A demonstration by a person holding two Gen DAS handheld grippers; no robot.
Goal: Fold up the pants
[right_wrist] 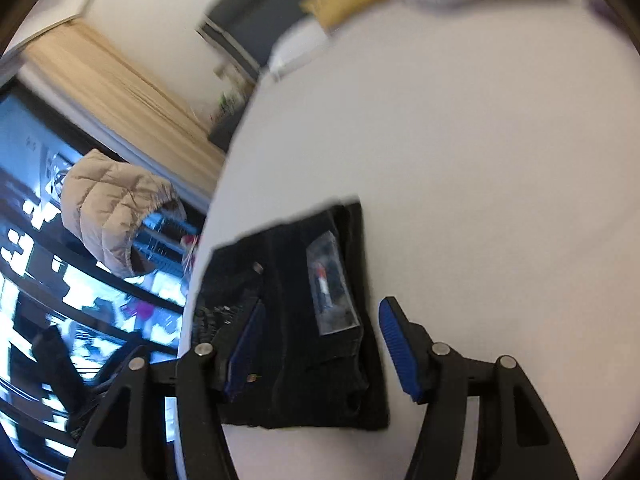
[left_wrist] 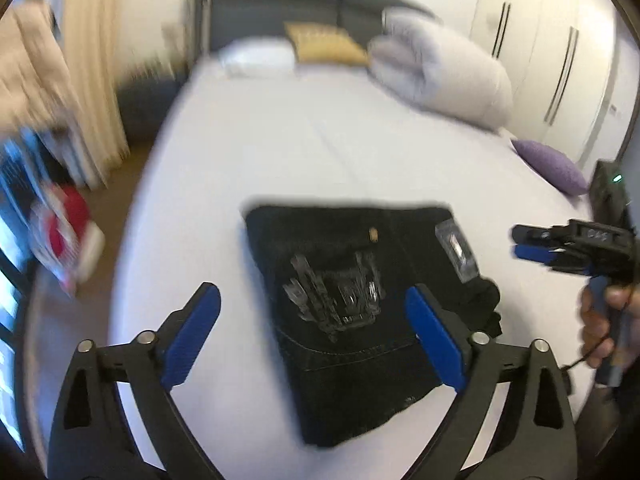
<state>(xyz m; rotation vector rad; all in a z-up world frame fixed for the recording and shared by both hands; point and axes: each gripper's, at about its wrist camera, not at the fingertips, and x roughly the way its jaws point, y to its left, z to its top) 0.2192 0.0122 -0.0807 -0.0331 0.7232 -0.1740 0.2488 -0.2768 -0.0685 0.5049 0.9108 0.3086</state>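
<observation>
A pair of black pants (left_wrist: 352, 320) lay folded into a compact, roughly rectangular bundle on a white bed (left_wrist: 280, 152), near its close edge. Both views were blurred.

In the left wrist view, the left tool (left_wrist: 312, 332) hung just above the bundle with its blue pads spread wide apart and nothing between them pressing on cloth. One pad sat over bare sheet to the left of the bundle, the other over the bundle's right part. The pants lay straight ahead of and below this tool, their longer side running from near to far. A clear plastic tag (left_wrist: 456, 252) rested on the far right part of the fabric.

The right tool (left_wrist: 528, 244) appeared at the right edge of that view, held in a person's hand (left_wrist: 600, 320), beside the bundle's right end. In its own view, the right tool (right_wrist: 320, 348) stood with its pads apart, straddling the near end of the pants (right_wrist: 296, 320) without gripping.

Both tools seemed about equally near. Judging by the tidy shape, the fold looked nearly or wholly done.
</observation>
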